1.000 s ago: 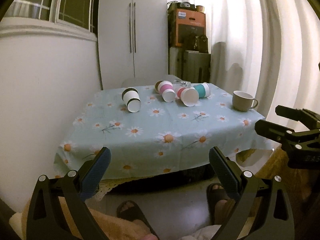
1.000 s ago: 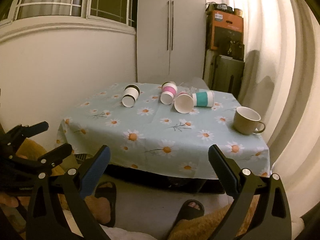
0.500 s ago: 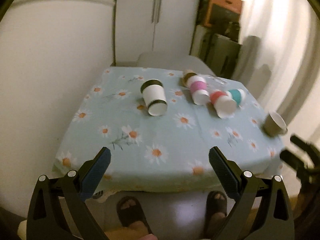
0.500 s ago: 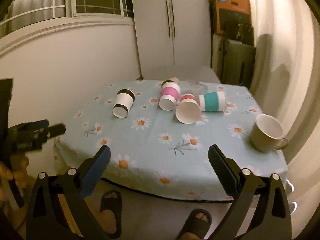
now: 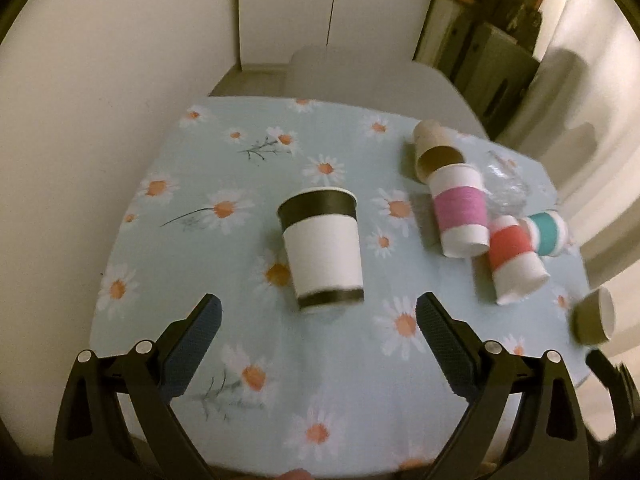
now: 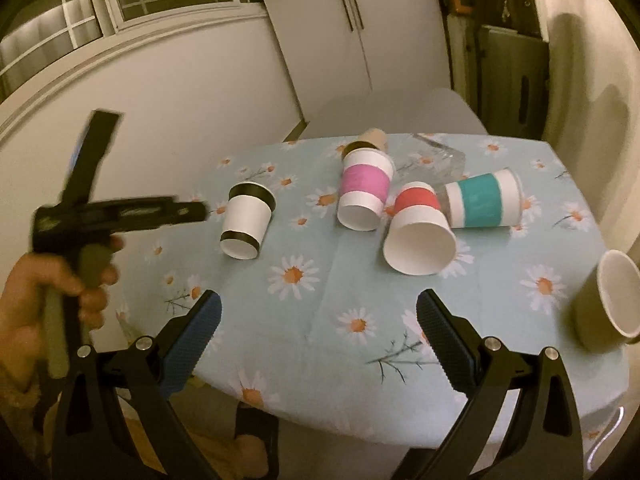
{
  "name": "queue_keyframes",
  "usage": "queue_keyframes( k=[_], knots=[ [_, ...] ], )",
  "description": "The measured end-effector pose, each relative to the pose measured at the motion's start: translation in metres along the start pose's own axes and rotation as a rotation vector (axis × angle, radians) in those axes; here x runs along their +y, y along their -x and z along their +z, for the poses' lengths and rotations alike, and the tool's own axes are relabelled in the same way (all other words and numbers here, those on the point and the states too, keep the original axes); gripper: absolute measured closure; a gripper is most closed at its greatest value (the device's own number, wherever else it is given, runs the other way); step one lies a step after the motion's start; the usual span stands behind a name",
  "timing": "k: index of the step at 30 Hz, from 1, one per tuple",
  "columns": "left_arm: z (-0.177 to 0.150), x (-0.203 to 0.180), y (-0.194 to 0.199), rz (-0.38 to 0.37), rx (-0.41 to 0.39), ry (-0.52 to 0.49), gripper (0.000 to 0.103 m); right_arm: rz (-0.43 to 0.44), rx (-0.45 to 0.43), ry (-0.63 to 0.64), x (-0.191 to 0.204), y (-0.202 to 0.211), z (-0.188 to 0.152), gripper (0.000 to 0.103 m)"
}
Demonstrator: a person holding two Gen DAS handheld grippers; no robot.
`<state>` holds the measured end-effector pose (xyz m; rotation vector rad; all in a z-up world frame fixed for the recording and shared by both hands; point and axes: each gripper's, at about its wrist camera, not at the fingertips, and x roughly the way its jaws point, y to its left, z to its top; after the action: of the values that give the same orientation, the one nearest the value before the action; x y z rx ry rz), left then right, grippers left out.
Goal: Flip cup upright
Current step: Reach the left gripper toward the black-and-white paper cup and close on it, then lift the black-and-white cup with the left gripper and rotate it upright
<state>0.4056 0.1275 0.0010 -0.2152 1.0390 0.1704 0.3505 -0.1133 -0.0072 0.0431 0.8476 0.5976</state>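
Observation:
Several paper cups lie on their sides on a daisy-print tablecloth (image 5: 192, 272). A white cup with black bands (image 5: 322, 250) lies just ahead of my open, empty left gripper (image 5: 318, 344), mouth toward me; it also shows in the right wrist view (image 6: 247, 220). To its right lie a pink-banded cup (image 5: 460, 210), a red-banded cup (image 5: 514, 264), a teal-banded cup (image 5: 546, 234) and a brown cup (image 5: 434, 152). My right gripper (image 6: 318, 344) is open and empty over the table's near edge, short of the red-banded cup (image 6: 420, 236).
An olive mug (image 6: 604, 300) stands near the table's right edge. A clear glass (image 6: 440, 156) lies behind the cups. The left gripper's body (image 6: 120, 212) shows at left in the right wrist view. A wall runs along the table's left; a chair (image 5: 360, 72) stands behind.
Both grippers have moved forward and up over the table. The left one now looks down on the black-banded cup. No cup has moved.

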Motion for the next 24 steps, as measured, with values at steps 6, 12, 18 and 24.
queue_keyframes(
  k=[6,12,18,24],
  knots=[
    [0.029,-0.001,-0.049,0.056,0.083,0.007,0.009,0.027,0.036,0.018,-0.009,-0.011,-0.004,0.006],
    [0.045,0.006,-0.08,0.061,0.181,0.034,0.026,0.042,0.048,0.026,-0.01,-0.01,-0.003,0.006],
    [0.052,0.015,-0.096,0.04,0.212,0.074,0.038,0.108,0.105,-0.027,-0.015,-0.016,-0.008,0.006],
    [0.054,0.019,-0.088,-0.022,0.231,0.116,0.039,0.092,0.088,-0.039,-0.019,-0.013,-0.004,0.006]
  ],
)
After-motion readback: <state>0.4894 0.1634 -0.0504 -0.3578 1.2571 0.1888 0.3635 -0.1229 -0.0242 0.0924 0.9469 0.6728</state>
